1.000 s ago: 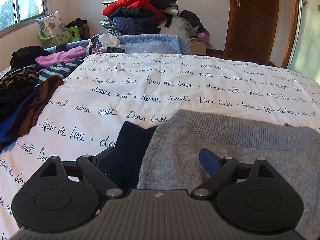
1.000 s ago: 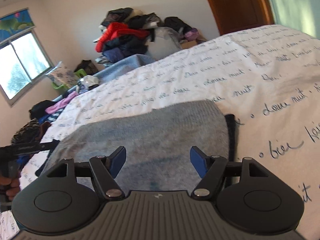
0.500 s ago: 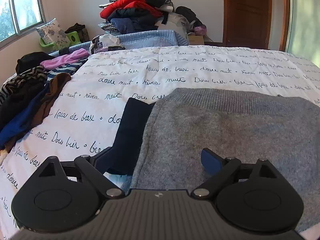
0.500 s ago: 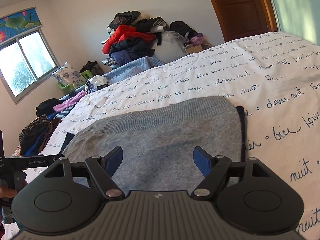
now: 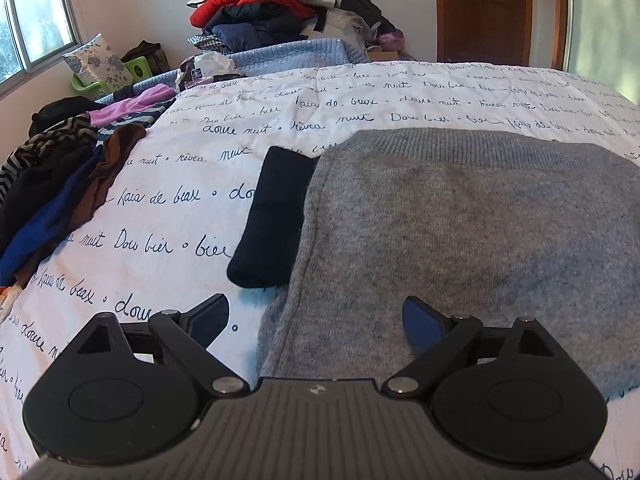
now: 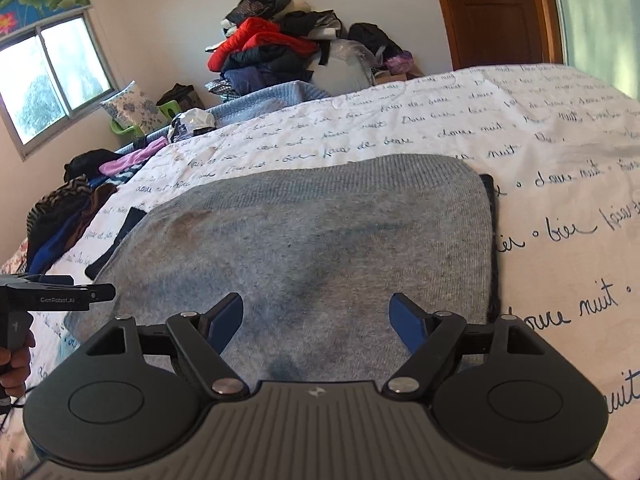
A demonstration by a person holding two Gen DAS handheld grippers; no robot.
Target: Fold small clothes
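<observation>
The sweater (image 5: 480,232) lies flat on the bedspread (image 5: 400,92), right in front of both grippers. A dark garment (image 5: 272,216) sits under it, poking out along its left edge — and a thin strip shows along the right edge too (image 6: 493,240). Off to the left, a row of loose clothes (image 5: 52,184) runs along the bed's edge. Beyond the far end sits a tall clothes heap (image 6: 272,52) against the wall — window (image 6: 52,76) left of it, door (image 6: 496,12) right.
</observation>
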